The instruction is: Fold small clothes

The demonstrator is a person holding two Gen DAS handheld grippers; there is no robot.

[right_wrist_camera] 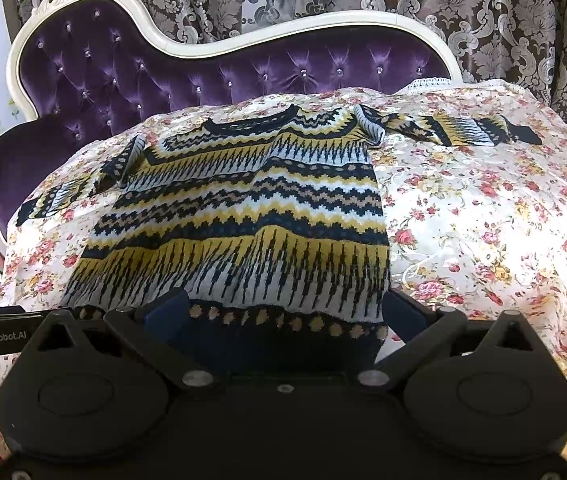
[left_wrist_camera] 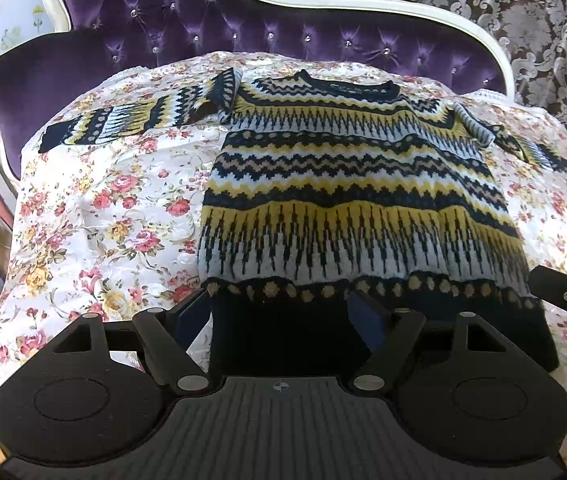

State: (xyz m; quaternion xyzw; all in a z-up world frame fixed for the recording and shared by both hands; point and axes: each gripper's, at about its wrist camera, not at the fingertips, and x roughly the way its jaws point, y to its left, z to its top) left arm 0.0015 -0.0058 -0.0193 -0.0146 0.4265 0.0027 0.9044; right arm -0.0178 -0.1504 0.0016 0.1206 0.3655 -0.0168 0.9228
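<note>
1. Both of my hand-held grippers sit at the near hem of the patterned knit sweater [left_wrist_camera: 347,184]. My left hand-held gripper [left_wrist_camera: 283,312] stands wide, its blue pads either side of the hem's left corner, not pressing it; my right hand-held gripper [right_wrist_camera: 283,312] looks just as wide around the right corner.
2. The sweater lies flat, front up, on the floral cover [left_wrist_camera: 95,216] spread over the purple tufted sofa [left_wrist_camera: 171,16], neck toward the backrest, both sleeves stretched outward.
3. If I close too shallow, I judge I'd catch only the top layer of the dark ribbed hem [left_wrist_camera: 283,336]; the back layer would stay behind and the fold would open up.
4. If I dig too deep, the slick floral cover could come up with the knit and drag everything.
5. Uneven lifting between my two hands would skew the fold line.
6. The sleeves [left_wrist_camera: 131,120] are still spread; folding the body first could trap them crooked underneath.
</note>
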